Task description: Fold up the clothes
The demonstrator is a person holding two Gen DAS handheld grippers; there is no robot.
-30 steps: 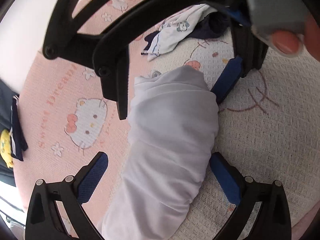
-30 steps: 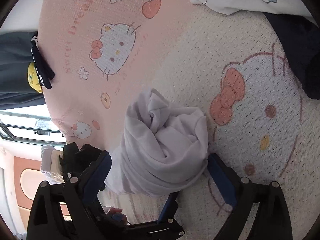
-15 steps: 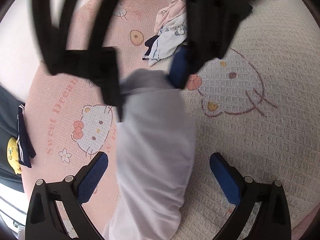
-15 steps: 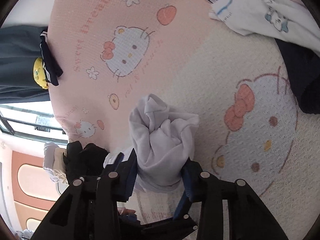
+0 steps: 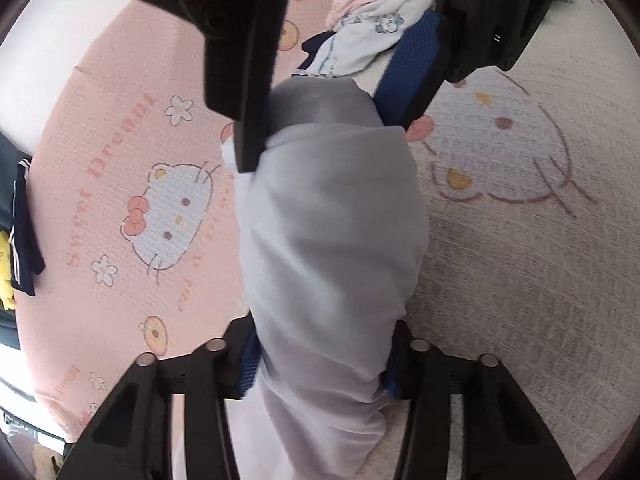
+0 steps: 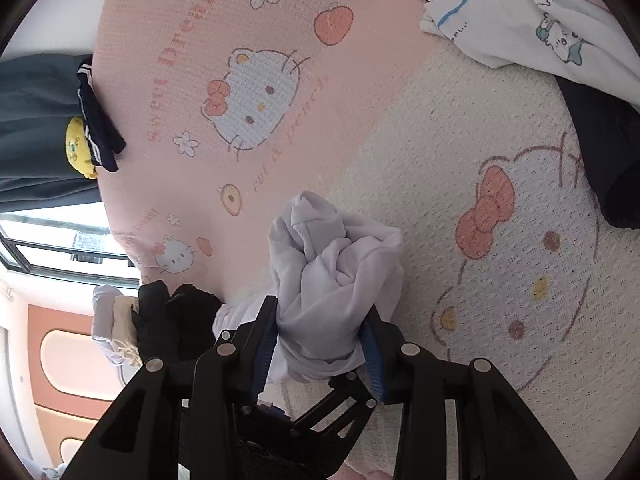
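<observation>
pink cartoon-cat bedspread (image 6: 280,8) is lying under a rolled white garment (image 5: 328,240), which the left hand-held gripper (image 5: 320,364), just closing, and right hand-held gripper (image 6: 324,344) are each clamping at opposite ends.

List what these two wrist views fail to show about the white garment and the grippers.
- White garment, left wrist view: lower end cut off by the frame edge.
- Its far end: covered by the right gripper.
- Left gripper, right wrist view: fingertips hidden under the garment.
</observation>
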